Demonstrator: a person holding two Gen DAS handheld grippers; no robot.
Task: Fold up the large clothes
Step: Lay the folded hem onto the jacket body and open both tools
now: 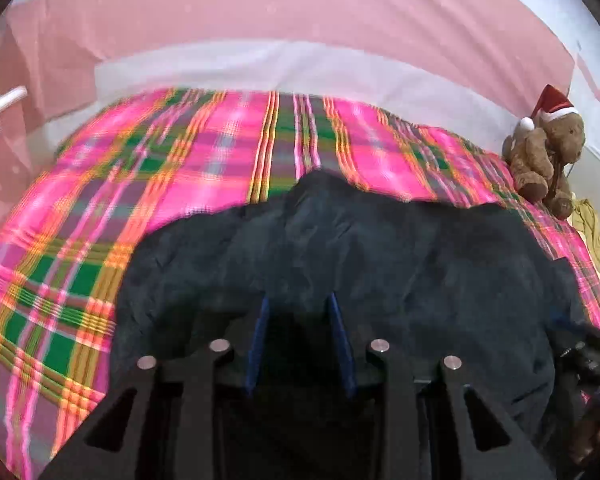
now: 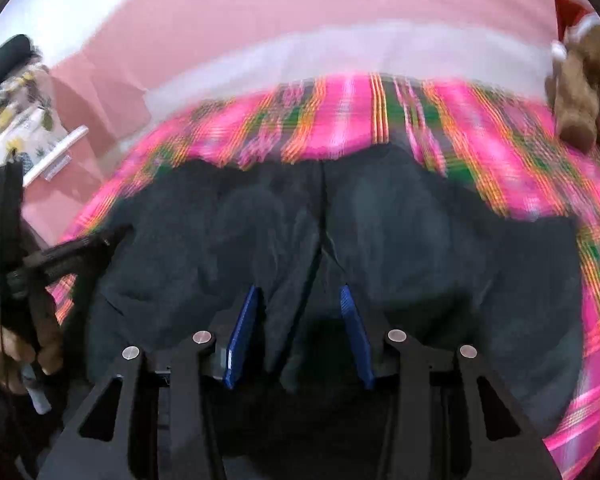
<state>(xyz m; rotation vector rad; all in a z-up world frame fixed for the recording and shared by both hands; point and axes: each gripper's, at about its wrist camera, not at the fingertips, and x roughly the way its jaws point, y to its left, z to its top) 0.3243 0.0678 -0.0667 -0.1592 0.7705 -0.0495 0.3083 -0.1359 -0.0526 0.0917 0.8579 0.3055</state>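
Pink wall [image 1: 260, 0] ahead of the grippers, white band [image 1: 300, 64] along its base, bed under a bright pink, green and orange plaid cover [image 1: 100, 208], teddy bear [image 1: 548, 156] in a Santa hat at the far right.

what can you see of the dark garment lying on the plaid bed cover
The dark navy, soft-looking fabric garment lies crumpled and wrinkled over the pink, green and orange plaid bed cover. A centre seam or opening runs down it in the right wrist view. Fabric bunches between the blue pads of the left gripper and the right gripper.
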